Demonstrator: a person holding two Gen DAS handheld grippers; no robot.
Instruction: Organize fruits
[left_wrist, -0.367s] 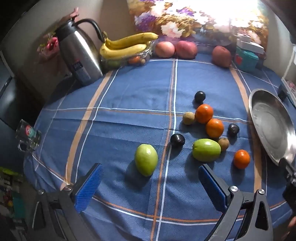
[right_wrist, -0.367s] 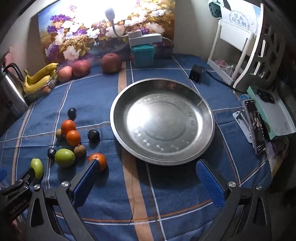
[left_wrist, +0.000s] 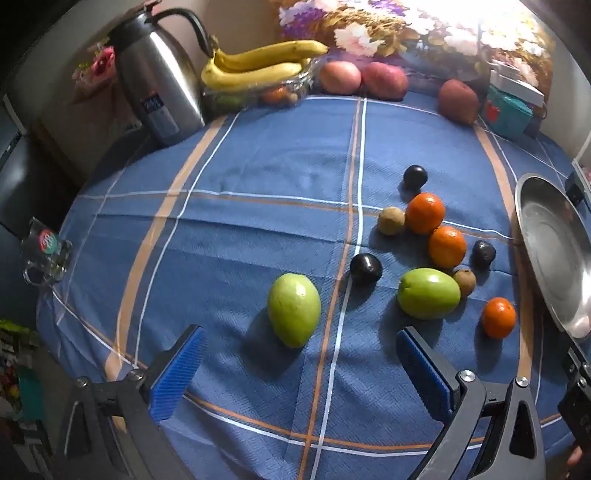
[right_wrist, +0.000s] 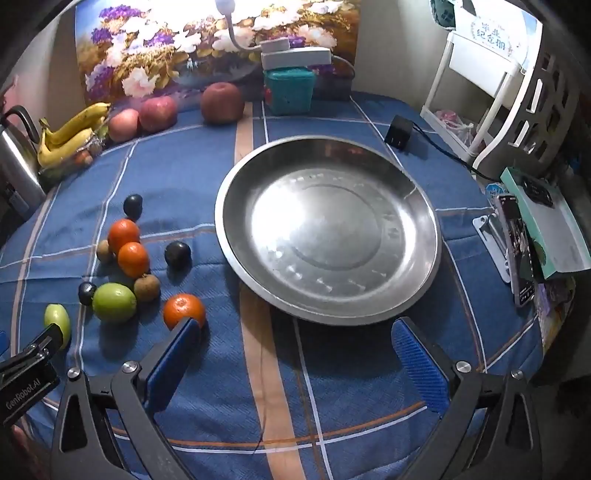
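Gaping wide, left tongs (left_wrist: 299, 363) and right tongs (right_wrist: 295, 349) hold nothing.

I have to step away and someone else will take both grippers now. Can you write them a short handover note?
Left gripper: open, empty, hovering just short of the green fruit.
Right gripper: open, empty, in front of the steel plate.
Loose fruit lies on the tablecloth left of the plate: three oranges, two green fruits, three dark plums, three small brown fruits.
Done: nothing; the plate holds no fruit.
Left: probably move the loose fruit into the plate.
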